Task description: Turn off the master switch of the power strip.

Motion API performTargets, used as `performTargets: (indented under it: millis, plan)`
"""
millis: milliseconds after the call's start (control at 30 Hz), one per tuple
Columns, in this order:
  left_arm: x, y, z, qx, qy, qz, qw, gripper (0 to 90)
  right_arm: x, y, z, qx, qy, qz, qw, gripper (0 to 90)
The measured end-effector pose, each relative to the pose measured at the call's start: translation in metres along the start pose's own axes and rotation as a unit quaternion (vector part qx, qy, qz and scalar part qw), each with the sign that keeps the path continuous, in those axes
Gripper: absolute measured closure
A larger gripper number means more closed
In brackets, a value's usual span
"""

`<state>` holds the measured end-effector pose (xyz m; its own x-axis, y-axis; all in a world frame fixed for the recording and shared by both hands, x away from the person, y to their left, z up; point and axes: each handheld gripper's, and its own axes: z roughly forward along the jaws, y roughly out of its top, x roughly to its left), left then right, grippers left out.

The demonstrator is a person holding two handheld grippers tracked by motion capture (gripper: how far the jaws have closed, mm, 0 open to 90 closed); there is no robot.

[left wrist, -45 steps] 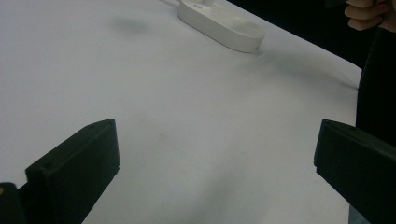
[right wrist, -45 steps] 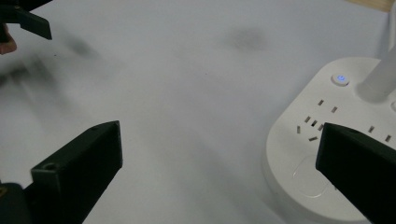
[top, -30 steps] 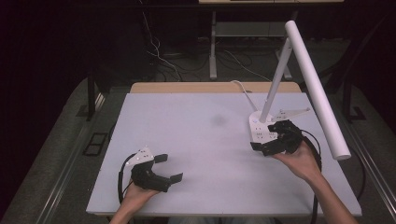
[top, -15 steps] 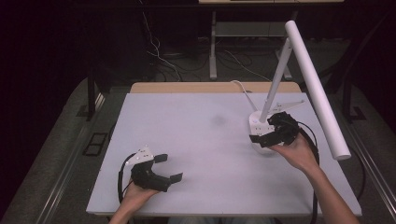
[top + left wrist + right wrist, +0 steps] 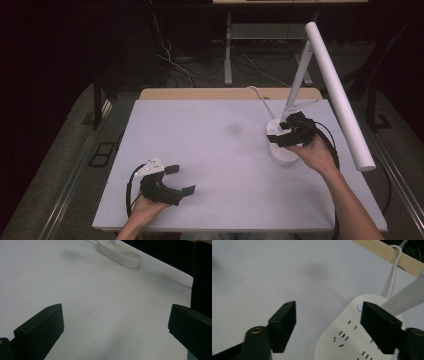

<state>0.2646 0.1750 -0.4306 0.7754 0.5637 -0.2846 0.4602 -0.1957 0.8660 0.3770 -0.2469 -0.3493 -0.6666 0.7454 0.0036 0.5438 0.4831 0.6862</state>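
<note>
A: What has changed over the last second?

B: The right gripper (image 5: 281,134) has moved forward and up the table (image 5: 210,150), from beside the near edge of the lamp base (image 5: 280,150) to above it, close to the stem (image 5: 299,82). The left gripper (image 5: 181,180) has stayed where it was, near the front edge.

A: Are the right fingers on anything?

B: No. In the right gripper view they stand spread wide with nothing between them. One finger (image 5: 283,322) hangs over bare table; the other finger (image 5: 380,326) is over the base's (image 5: 352,337) top, just beside a small lit button (image 5: 360,307). The socket slots lie below and between the two. The white cord (image 5: 393,277) runs away beyond the fingers toward the wooden edge (image 5: 387,253).

A: And the left?

B: Also released, holding nothing. From the left gripper view the base (image 5: 120,253) lies well apart, far ahead of the fingers (image 5: 42,327).

A: Anything hard to make out?

B: Whether the right finger touches the base or only hovers, I cannot tell. The stem is cut off at the frame edge in the right gripper view, and a faint dark smudge (image 5: 233,130) on the table is too blurred to identify.
</note>
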Motion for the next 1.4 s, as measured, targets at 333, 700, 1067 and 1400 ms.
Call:
performTargets:
  millis: [333,700,1067,1400]
  plan:
    - [0.0,0.0,0.0,0.0,0.001,0.001,1.0,0.0,-0.003,0.009,0.008,0.017,-0.032,-0.028,0.999,62.3]
    - [0.0,0.0,0.0,0.002,0.0,0.001,1.0,0.0,-0.008,0.013,0.021,0.033,-0.041,-0.036,0.9979,85.8]
    - [0.001,0.001,0.0,0.001,0.0,0.002,1.0,0.0,-0.012,0.016,0.04,0.056,-0.073,-0.046,0.9947,89.0]
    - [0.001,0.001,0.001,0.003,-0.001,0.006,1.0,0.0,-0.018,0.018,0.058,0.074,-0.086,-0.041,0.9927,89.1]
